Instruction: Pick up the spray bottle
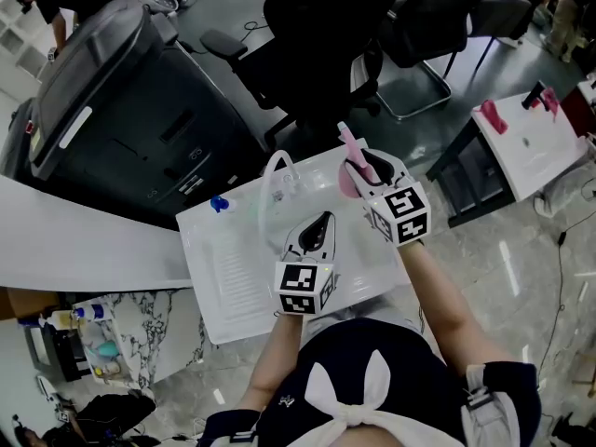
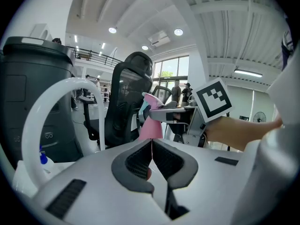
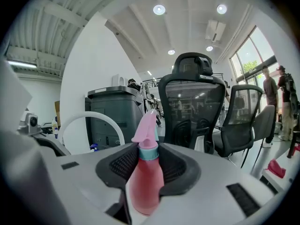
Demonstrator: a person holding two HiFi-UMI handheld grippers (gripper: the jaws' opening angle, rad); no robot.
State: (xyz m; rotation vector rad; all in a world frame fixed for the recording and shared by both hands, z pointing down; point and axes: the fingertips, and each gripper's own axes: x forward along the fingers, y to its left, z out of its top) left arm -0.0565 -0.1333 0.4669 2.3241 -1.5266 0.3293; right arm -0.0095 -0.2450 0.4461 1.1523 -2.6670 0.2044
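Observation:
A pink spray bottle (image 1: 350,159) with a teal collar stands upright between the jaws of my right gripper (image 1: 365,171), which is shut on its body (image 3: 144,184) just below the collar. It is held over the far right part of the white sink top (image 1: 223,277). The left gripper view shows the same bottle (image 2: 151,125) ahead, clamped in the right gripper (image 2: 174,113); its base is hidden behind my own jaws. My left gripper (image 1: 317,231) rests nearer me over the middle of the sink top, its jaws closed together (image 2: 151,149) with nothing held.
A white curved faucet (image 1: 276,177) rises at the back of the sink top, with a small blue piece (image 1: 219,203) to its left. A dark bin (image 1: 121,110) and black office chairs (image 1: 317,45) stand beyond. A white side table (image 1: 531,152) is at right.

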